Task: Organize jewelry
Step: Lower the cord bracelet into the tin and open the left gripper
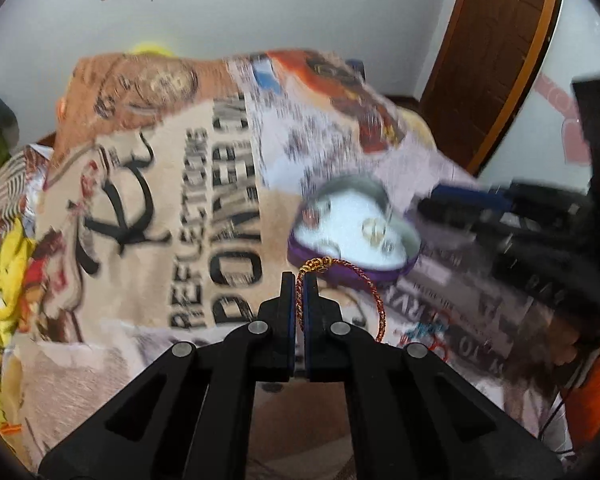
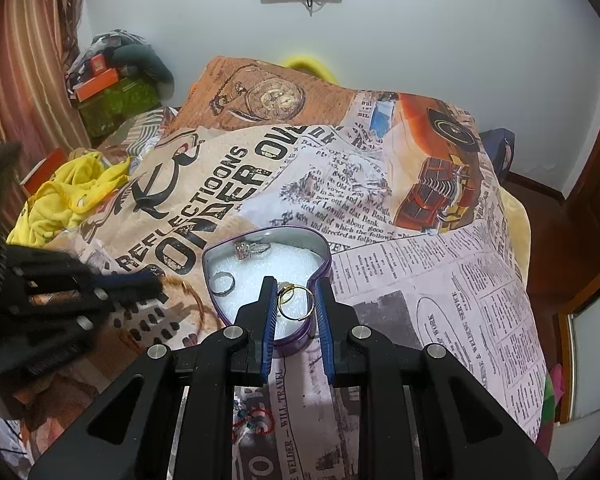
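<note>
1. Left gripper (image 1: 299, 280), angled downward above the printed bedspread (image 1: 204, 208), is clamped tight on a red-gold bangle (image 1: 374, 294) beside the heart-shaped tin (image 1: 380, 274).
2. Right gripper (image 2: 296, 285), tilted down over the tin, pinches a gold ring (image 2: 295, 302) between its narrowly parted jaws.

Open bedspread (image 2: 440, 280) beyond heart tin (image 2: 324, 258)

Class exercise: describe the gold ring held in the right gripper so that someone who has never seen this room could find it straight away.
Start at the bed cover printed like old newspaper, and find the heart-shaped purple tin with white foam lying on it. Just over the tin's near edge, the right gripper pinches the gold ring between blue pads. Unlike the silver rings lying in the tin, it is gold and held up.
</note>
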The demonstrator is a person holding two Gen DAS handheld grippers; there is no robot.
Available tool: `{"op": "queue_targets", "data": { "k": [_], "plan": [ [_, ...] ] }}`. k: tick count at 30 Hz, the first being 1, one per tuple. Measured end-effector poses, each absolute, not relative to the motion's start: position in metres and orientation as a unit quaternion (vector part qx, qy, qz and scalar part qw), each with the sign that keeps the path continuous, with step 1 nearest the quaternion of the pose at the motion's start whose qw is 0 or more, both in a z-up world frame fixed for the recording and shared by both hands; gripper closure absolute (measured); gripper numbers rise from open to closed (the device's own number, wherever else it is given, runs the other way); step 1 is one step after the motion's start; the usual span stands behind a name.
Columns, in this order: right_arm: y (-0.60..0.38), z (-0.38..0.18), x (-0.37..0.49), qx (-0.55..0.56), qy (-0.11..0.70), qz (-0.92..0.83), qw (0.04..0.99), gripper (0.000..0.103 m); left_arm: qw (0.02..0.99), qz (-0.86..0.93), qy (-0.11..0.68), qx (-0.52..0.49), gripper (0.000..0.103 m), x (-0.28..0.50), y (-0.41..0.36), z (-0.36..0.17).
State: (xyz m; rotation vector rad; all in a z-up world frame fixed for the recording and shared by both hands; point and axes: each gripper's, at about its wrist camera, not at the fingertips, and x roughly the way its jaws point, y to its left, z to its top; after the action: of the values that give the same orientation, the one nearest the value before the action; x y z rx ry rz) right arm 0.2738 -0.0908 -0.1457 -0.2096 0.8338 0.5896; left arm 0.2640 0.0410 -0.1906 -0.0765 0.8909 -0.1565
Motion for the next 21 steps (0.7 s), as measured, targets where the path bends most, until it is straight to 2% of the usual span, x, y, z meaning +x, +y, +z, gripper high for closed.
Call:
{"op": "queue_targets", "data": {
  "k": [7, 21],
  "plan": [
    [-0.085, -0.147, 0.278, -0.102, 0.401, 0.285, 0.865, 0.086, 0.913, -0.071, 0.4, -0.042, 0.102, 0.283, 0.041, -0.17],
    [-0.078, -0.16, 0.287, -0.109, 0.418, 0.293, 0.853, 0.086, 0.9, -0.079, 0.427, -0.043, 0.102, 0.328, 0.032, -0.196]
  ]
}}
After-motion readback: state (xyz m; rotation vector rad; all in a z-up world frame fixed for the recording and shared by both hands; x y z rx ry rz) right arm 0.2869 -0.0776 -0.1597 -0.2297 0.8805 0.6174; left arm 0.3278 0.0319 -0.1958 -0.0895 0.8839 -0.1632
